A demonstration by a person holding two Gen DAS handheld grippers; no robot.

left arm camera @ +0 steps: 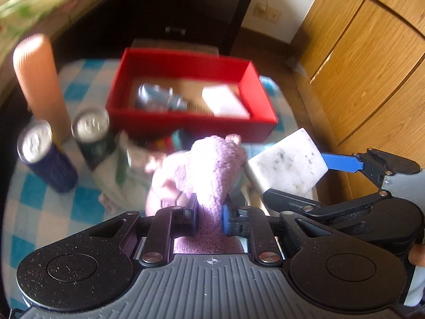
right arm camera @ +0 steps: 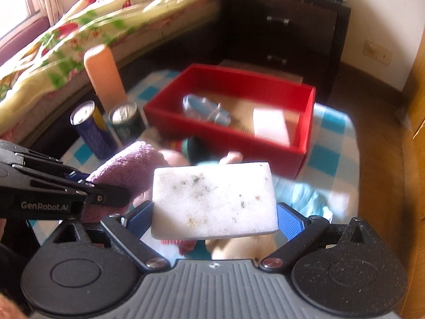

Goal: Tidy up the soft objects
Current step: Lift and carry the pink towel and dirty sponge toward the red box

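Left gripper (left arm camera: 209, 219): pinched tight on purple towel (left arm camera: 209, 170), fabric bunched between blue pads, rest sticking up and fwd. Right gripper (right arm camera: 215, 223): clamped on white sponge (right arm camera: 213, 199) w/ dark specks, pads pressing both short ends, sponge held flat and lifted above the desk. Both grippers side by side, towel just left of sponge in right wrist view.

Below and just beyond: more soft items heaped on blue-and-white checked cloth (left arm camera: 39, 199) over desk; pink, white, light-blue fabric, blurred, individual pieces not separable.

Left of heap: two upright cans, purple can (left arm camera: 46, 156) nearer, dark green can (left arm camera: 93, 135) just behind-right, close together. Behind cans: tall ribbed orange cylinder (left arm camera: 39, 85), upright.

Further fwd: red box (left arm camera: 186, 122), open top, sitting on checked cloth. Inside: blue-grey bundle (left arm camera: 159, 97) at left, white flat block (left arm camera: 225, 101) at right, well apart from the held sponge.

Background: bed w/ floral cover (right arm camera: 79, 34) left, dark drawer unit (right arm camera: 279, 26) centre, wooden wardrobe (left arm camera: 372, 66) right.
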